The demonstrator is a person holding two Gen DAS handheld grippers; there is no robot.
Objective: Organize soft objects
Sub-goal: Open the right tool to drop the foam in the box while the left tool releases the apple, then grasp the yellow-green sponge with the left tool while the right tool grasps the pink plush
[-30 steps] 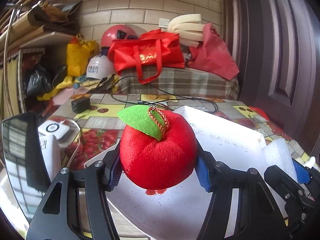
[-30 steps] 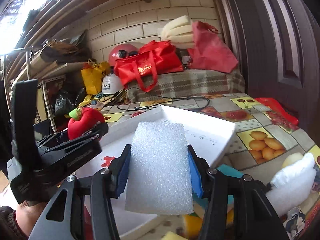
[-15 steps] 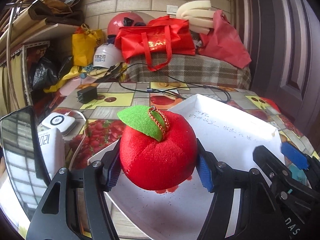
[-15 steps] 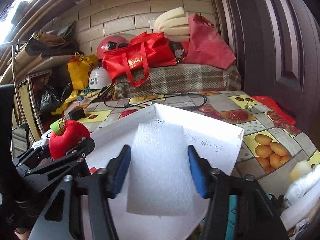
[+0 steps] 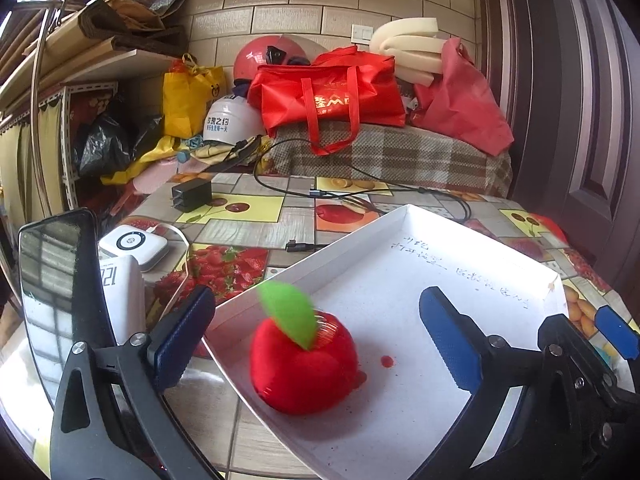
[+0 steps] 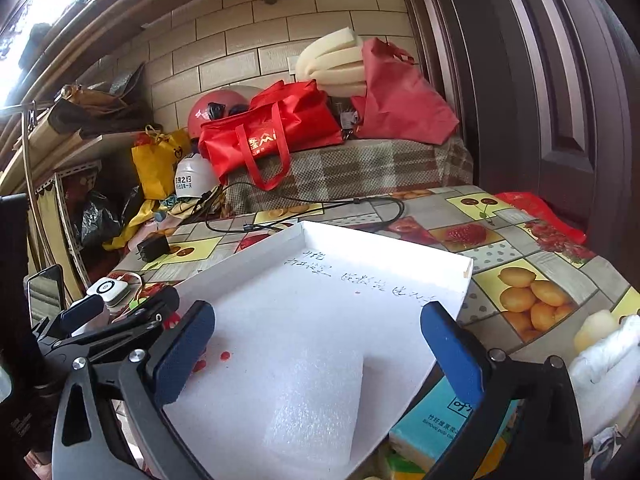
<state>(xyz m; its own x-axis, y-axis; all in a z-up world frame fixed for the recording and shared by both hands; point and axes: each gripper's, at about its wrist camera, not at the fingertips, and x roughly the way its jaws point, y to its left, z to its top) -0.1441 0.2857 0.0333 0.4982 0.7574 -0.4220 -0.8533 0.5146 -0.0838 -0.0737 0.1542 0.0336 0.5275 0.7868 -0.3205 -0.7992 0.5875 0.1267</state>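
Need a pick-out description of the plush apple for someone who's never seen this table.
Find the shallow white cardboard tray lying on the fruit-patterned tablecloth. Near its left wall sits the round red plush apple, between the left gripper's opening jaws, touching neither pad. Its green felt leaf and red fabric set it apart from the white foam block, the only other item in the tray.

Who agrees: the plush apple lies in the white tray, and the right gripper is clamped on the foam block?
Not quite. The right wrist view shows the right gripper opening, pads clear of the foam block. The plush apple does lie in the white tray.
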